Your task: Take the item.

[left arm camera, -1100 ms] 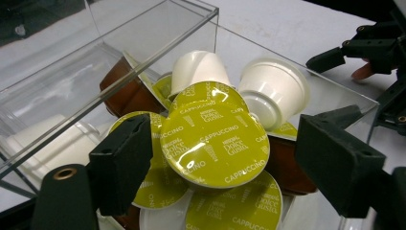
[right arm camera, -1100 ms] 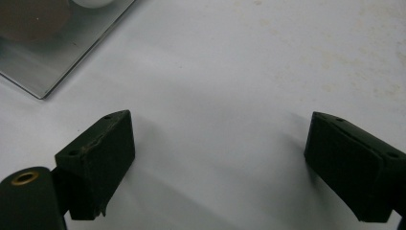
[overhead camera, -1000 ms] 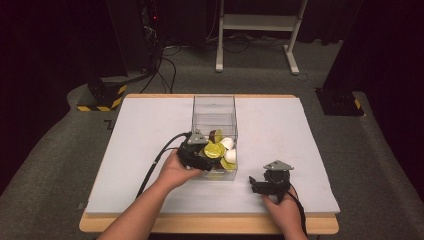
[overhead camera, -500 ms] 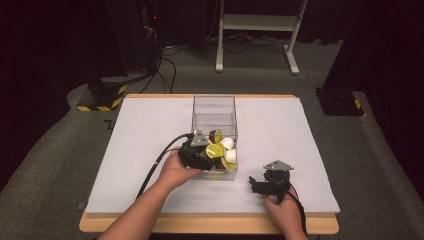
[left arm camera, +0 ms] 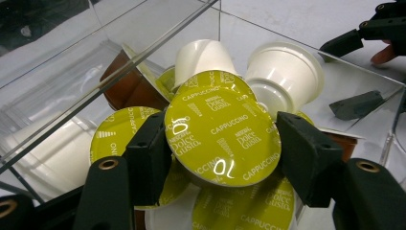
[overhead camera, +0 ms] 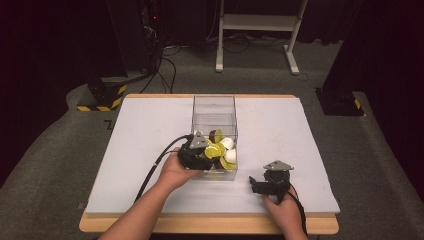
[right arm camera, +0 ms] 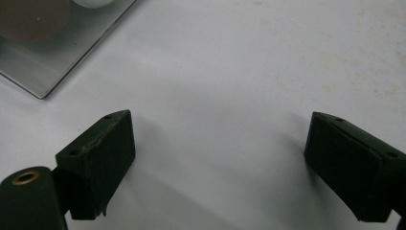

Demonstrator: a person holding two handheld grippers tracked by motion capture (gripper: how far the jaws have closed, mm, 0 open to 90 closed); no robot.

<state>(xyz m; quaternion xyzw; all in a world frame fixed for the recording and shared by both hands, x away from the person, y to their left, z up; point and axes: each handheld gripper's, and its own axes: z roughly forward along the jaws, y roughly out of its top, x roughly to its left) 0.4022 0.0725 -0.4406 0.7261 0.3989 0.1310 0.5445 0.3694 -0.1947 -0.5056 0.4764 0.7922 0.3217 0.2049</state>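
A clear plastic box (overhead camera: 215, 112) stands mid-table and holds several coffee capsules, yellow-green, white and brown. My left gripper (overhead camera: 212, 151) reaches into its near end and is shut on a yellow-green cappuccino capsule (left arm camera: 222, 135) (overhead camera: 215, 149), foil lid facing the camera. Under and around it lie more yellow-green capsules (left arm camera: 112, 134), white ones (left arm camera: 282, 72) and a brown one (left arm camera: 127, 86). My right gripper (overhead camera: 256, 183) rests on the white table to the right of the box, open, with nothing between its fingers (right arm camera: 98, 160). The box's corner (right arm camera: 45, 62) shows at the upper left of the right gripper view.
The white mat (overhead camera: 140, 135) covers a wooden table (overhead camera: 200, 222). Bare mat lies left and right of the box. On the floor behind are cables (overhead camera: 160, 60), a white stand (overhead camera: 255, 35) and black bases with yellow-striped edges (overhead camera: 100, 97).
My left gripper with the capsule has shifted slightly within the near end of the box. The right gripper has stayed where it was.
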